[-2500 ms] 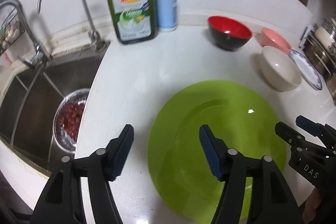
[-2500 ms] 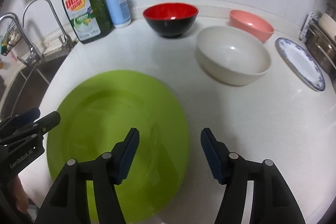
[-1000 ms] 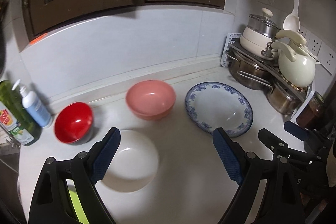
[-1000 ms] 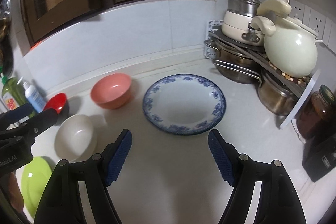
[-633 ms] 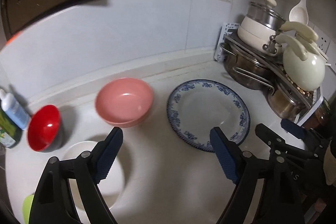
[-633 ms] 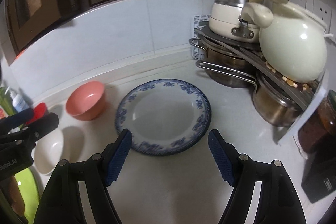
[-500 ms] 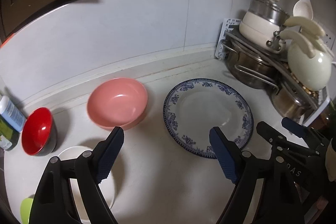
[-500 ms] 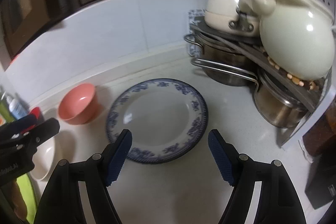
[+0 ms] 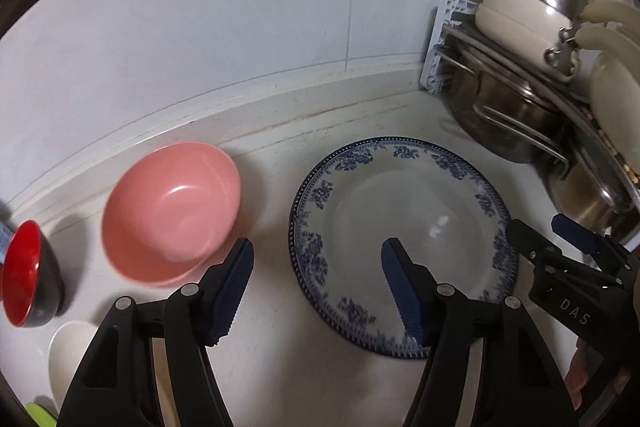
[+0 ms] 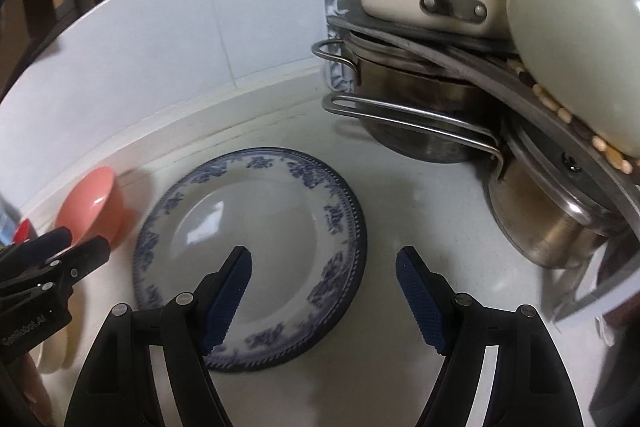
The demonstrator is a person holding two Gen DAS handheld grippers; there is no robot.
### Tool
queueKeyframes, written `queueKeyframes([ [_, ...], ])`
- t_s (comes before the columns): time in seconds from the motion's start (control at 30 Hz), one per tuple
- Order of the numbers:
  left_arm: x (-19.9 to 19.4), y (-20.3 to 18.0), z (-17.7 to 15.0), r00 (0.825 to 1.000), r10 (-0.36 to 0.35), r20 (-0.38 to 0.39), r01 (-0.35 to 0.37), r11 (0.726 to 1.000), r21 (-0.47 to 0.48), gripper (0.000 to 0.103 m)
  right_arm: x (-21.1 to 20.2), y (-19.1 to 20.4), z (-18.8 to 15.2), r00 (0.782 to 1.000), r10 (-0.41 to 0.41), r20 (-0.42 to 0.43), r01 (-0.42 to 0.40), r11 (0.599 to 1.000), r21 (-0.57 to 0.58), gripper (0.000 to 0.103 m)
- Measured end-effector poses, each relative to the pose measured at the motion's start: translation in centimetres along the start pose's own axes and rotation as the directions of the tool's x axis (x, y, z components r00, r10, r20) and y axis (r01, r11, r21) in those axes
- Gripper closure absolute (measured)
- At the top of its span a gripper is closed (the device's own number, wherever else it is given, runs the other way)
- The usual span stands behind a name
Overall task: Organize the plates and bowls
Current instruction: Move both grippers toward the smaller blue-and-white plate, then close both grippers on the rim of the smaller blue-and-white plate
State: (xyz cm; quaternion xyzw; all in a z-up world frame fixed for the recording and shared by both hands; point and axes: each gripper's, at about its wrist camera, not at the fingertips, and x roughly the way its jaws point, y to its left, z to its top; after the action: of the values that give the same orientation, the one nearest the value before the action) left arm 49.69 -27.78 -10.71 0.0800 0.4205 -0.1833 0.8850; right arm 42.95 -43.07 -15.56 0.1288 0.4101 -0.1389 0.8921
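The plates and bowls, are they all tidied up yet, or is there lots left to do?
Lots left. Nothing looks stacked: the blue-patterned plate, pink bowl, red bowl and white bowl all sit apart on the counter. In hand: nothing. The left gripper straddles the plate's left rim, its jaws just closing in but not pinching, and the right gripper is open over its right rim. The plate seems next.

Stacked pots [image 10: 420, 115] crowd the plate's [image 10: 256, 227] right; counter [image 10: 400, 367] front lies clear.
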Motion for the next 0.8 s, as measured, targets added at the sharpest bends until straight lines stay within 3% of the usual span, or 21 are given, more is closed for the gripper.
queueKeyframes([
  [0.47, 5.1, 0.0, 0.5, 0.998, 0.030, -0.053, -0.031, 0.999, -0.022, 0.044, 4.8, -1.1, 0.5, 0.999, -0.040, -0.029, 0.040, 0.999, 0.021, 0.030],
  [0.8, 6.4, 0.6, 0.4, 0.997, 0.022, -0.069, -0.025, 0.999, -0.040, 0.050, 6.4, -0.8, 0.7, 0.998, -0.025, -0.058, 0.025, 1.000, 0.011, 0.038],
])
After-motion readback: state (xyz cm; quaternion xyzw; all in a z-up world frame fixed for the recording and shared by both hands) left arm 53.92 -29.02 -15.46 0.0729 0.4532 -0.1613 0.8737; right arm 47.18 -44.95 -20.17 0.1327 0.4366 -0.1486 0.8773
